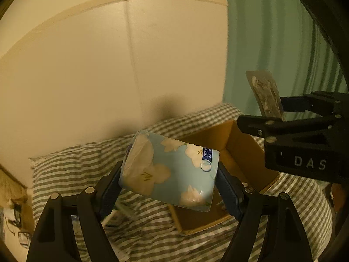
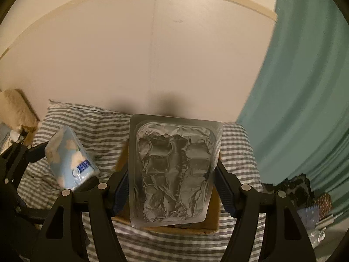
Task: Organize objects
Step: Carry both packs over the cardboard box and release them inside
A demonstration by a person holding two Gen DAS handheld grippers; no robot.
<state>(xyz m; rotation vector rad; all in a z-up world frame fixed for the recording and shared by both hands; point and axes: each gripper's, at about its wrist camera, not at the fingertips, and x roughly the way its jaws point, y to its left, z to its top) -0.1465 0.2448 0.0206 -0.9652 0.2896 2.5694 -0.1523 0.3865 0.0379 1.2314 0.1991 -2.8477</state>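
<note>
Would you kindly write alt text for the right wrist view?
The right gripper holds a flat silver foil pack above a cardboard box on a striped bed. At left, the left gripper holds a blue floral tissue pack.

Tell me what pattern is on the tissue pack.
The tissue pack is light blue with cream flowers, clearest in the left wrist view.

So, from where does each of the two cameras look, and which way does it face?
Left wrist: on the left tool, facing down over the striped bedding toward the cardboard box; its fingers grip a tissue pack, and the right tool shows.
Right wrist: on the right tool, facing the wall; its fingers grip a silver blister pack.
Shared: tissue pack, blister pack, box, bedding, green curtain.
</note>
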